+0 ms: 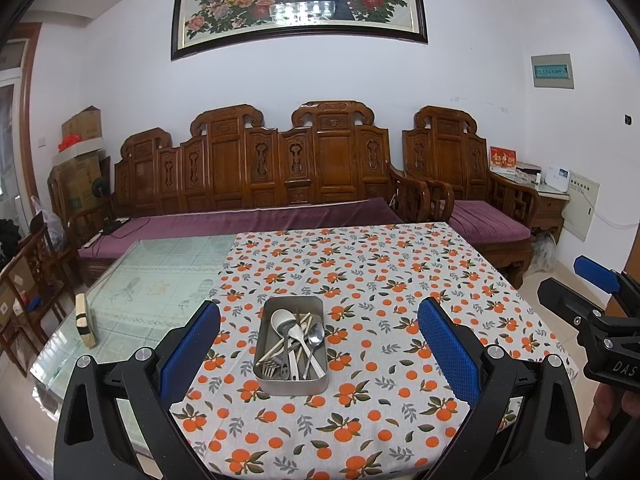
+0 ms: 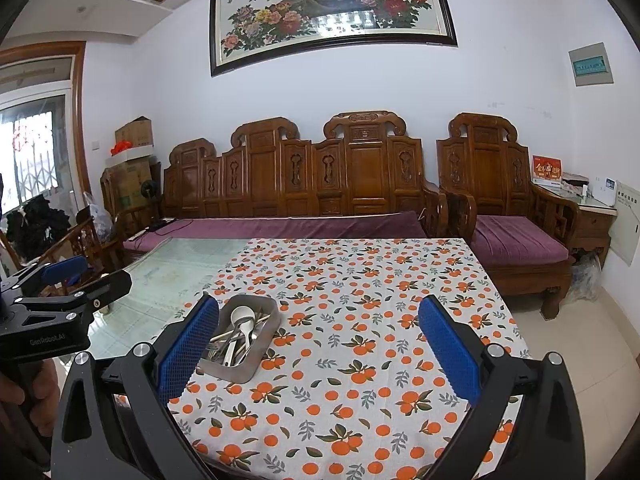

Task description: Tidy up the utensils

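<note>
A metal tray [image 1: 267, 383] sits on the orange-print tablecloth [image 1: 360, 280] and holds a mixed pile of utensils: a white spoon [image 1: 282, 320], a metal spoon [image 1: 316, 336], forks [image 1: 269, 366] and chopsticks. My left gripper [image 1: 319, 312] is open and empty, held above the table with the tray between its fingers in view. My right gripper [image 2: 319, 312] is open and empty, to the right of the tray [image 2: 236, 372], whose utensils [image 2: 240, 332] show beside its left finger. The right gripper also shows at the edge of the left wrist view [image 1: 600, 312].
The left part of the table is bare glass [image 1: 160, 272] with a small wooden block [image 1: 85, 320] near its edge. A carved wooden sofa [image 1: 256, 184] and armchair [image 1: 472, 184] stand behind the table. Boxes [image 1: 80, 152] are stacked at far left.
</note>
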### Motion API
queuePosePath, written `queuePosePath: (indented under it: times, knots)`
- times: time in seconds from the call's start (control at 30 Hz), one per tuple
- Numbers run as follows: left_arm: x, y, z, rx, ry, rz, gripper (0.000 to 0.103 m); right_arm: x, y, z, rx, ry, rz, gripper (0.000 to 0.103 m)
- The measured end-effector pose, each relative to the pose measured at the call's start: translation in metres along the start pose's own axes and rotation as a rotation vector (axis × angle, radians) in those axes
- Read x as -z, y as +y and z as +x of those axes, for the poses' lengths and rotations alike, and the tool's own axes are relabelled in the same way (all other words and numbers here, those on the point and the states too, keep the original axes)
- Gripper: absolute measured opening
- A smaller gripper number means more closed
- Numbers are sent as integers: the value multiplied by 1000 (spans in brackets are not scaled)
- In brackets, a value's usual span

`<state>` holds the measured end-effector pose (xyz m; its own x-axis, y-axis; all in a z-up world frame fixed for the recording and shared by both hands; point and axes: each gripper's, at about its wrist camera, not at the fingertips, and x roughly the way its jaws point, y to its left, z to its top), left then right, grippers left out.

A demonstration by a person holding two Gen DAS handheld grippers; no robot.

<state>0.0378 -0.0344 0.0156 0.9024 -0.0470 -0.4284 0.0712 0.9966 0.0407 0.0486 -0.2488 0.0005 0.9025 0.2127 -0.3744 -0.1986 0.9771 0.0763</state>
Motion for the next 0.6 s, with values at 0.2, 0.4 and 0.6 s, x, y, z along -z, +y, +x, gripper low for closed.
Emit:
queuePosePath:
  times: [0.2,0.4,0.6]
  knots:
    - [0,0,0,0,-1,0,95,0,0,1,0,2,3,100]
    - [1,0,1,4,-4,-2,95,1,0,2,0,2,3,100]
    - [3,0,-1,5,-4,-2,95,1,-1,2,-3,1,4,100]
